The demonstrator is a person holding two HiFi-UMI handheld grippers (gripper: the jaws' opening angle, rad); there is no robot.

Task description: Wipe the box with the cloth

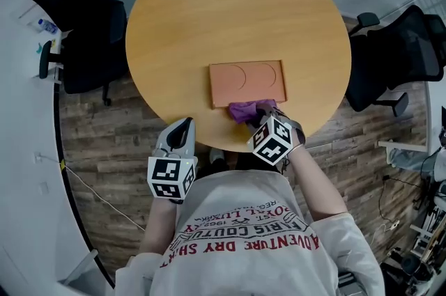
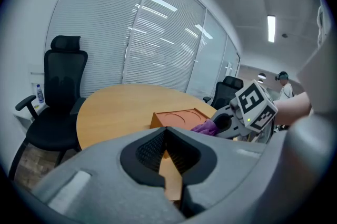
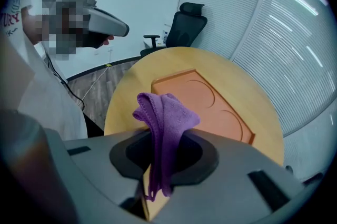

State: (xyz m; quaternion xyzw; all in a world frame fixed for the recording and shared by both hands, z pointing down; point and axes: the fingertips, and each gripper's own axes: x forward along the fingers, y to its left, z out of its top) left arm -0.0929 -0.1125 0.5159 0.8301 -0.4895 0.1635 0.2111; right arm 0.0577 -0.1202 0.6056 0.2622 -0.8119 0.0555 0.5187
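Barely begun: cloth in the grip, at the box's near edge
On the round tabletop [image 1: 209, 9] the flat orange box [image 1: 247, 82] lies a little toward 6 o'clock from the middle, and the purple cloth [image 1: 244, 109] sits bunched against its 6 o'clock edge, toward the 5 o'clock corner. The right tool [image 1: 262, 113] is clamped on the cloth, a fold of which stands up between its jaws. Whether the cloth presses on the box cannot be told. The left tool [image 1: 182, 125] hovers off the tabletop rim at about 7 o'clock, jaws together with nothing in them, well apart from the box. As I judge it, the pick-up is done. The wiping lies ahead, since the box's top with its two round recesses, from the middle out to 12 o'clock, lies bare of cloth
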